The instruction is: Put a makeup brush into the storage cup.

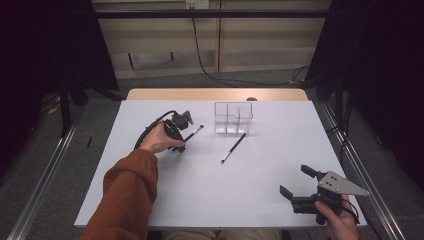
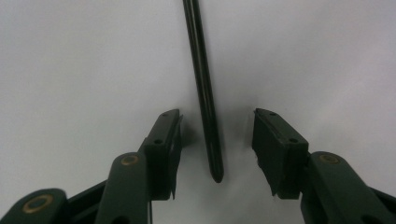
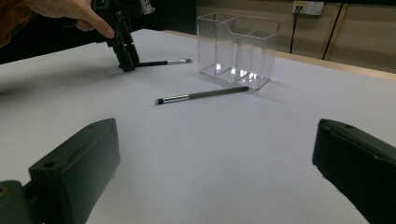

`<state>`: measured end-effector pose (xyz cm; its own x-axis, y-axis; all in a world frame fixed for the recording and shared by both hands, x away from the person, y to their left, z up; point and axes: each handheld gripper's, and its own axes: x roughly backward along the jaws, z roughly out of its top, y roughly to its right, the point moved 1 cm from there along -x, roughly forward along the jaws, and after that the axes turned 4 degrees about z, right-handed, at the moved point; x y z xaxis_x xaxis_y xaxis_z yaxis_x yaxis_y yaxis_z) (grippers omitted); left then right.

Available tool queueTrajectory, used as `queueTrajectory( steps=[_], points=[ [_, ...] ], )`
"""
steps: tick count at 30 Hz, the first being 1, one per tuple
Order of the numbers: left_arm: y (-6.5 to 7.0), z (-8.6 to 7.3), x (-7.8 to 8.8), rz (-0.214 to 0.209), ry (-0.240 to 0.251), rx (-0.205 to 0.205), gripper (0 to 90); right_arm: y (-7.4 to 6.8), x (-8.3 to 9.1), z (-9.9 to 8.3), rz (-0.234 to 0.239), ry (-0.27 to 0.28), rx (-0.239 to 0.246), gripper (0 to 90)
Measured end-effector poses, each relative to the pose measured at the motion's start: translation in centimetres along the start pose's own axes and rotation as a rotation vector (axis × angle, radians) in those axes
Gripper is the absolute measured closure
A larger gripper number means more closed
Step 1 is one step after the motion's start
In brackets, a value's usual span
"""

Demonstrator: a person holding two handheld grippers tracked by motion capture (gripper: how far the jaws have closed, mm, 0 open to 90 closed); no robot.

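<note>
Your left gripper (image 1: 184,131) is lowered to the white surface (image 1: 200,190) at its left-centre, held by your left hand (image 1: 161,139), with an orange sleeve (image 1: 127,195) covering the forearm. In the left gripper view the jaws stand open, one on each side of the black handle of a slim brush (image 2: 204,93). The handle runs straight up the gap between the jaws, its rounded end lies between the two pads, and neither pad touches it; it sits slightly nearer the left pad. The brush lies flat on the surface, its metal ferrule and bristle end pointing away from the gripper toward the clear container (image 1: 233,118). This container is a transparent, divided organiser standing upright near the far edge of the surface. A second brush (image 1: 233,148) lies flat just in front of the container, its handle end close to the container base and its bristle end pointing toward you. Your right gripper (image 1: 299,186) is at the near right corner of the surface, held in your right hand (image 1: 340,220), well apart from both brushes. Its jaws are spread wide and hold nothing.
</note>
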<state>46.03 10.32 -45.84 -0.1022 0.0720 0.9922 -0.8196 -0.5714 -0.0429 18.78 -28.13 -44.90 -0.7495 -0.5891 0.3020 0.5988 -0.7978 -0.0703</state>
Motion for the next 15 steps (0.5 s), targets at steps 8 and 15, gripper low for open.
queueTrajectory(
  steps=[8, 15],
  points=[
    [-0.23, 0.49, -0.16, -0.013, -0.030, 0.029, 57.4, -0.15, -0.13, -0.06, 0.006, -0.010, 0.012, 0.4],
    [-0.62, 0.60, -0.18, -0.006, -0.036, 0.063, 71.1, -0.13, -0.12, -0.08, 0.005, -0.011, 0.009, 0.4]
  ],
)
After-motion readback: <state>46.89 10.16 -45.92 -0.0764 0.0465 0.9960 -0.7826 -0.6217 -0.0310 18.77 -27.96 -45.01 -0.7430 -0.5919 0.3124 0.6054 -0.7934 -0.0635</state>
